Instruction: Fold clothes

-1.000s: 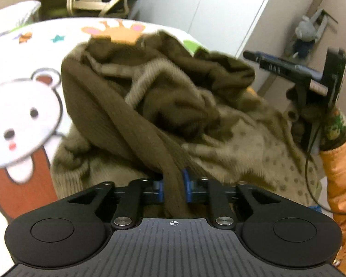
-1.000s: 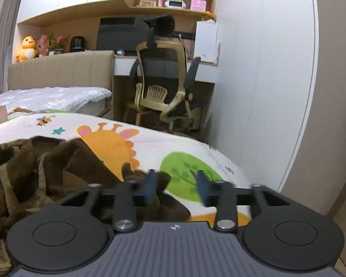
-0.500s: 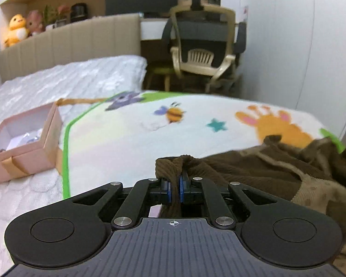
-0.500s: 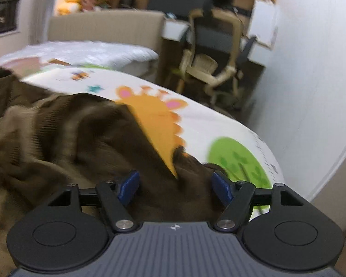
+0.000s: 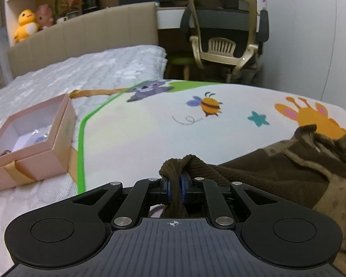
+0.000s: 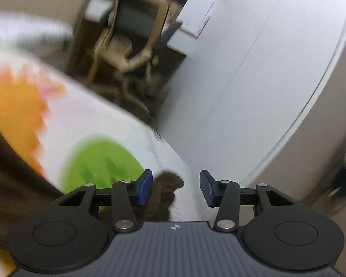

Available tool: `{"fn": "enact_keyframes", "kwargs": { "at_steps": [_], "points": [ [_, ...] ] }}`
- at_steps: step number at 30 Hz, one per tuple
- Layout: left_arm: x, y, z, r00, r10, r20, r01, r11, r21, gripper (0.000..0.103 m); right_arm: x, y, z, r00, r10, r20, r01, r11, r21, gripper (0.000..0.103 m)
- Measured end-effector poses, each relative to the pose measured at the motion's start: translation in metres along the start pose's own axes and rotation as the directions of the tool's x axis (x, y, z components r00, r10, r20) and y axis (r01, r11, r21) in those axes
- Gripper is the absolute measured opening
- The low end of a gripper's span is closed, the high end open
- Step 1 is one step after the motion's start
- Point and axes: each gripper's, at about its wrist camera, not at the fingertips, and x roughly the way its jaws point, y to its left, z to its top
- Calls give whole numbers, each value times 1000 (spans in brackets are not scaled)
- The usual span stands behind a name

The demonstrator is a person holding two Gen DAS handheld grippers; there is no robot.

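A dark brown ribbed knit sweater with tan dotted panels (image 5: pixel 288 173) lies crumpled on the bed's cartoon-printed sheet (image 5: pixel 150 129), one bunched cuff raised, another fuzzy end near the sheet's edge.

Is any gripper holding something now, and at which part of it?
The left gripper is shut on a bunched ribbed edge of the brown sweater. The right gripper is open, holding nothing; a brown cloth end lies between its fingers.

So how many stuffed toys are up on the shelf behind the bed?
2: a yellow duck toy at the shelf's left end, a pink toy right beside it. More may be hidden.
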Motion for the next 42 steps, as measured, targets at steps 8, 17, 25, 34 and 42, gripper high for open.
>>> {"fn": "enact_keyframes", "kwargs": {
  "at_steps": [8,17,25,34,42],
  "points": [
    [-44,4,-2,998,-54,37,55,998,-39,50,-34,76,14,864,503,-3,-502,864,33,46],
    [-43,-17,0,955,-293,37,295,949,-114,66,40,127,18,996,91,7,-86,959,-272,45],
    [5,-21,-15,917,-396,-36,384,905,-183,74,16,50,23,888,458,-36,-441,872,213,46],
    [26,-8,-25,912,-408,-50,382,886,-262,76,39,134,31,566,811,-150,-678,561,475,65],
    [23,8,-28,925,-376,-51,346,891,-295,80,18,67,62,928,305,215,-368,844,390,50]
  ]
}}
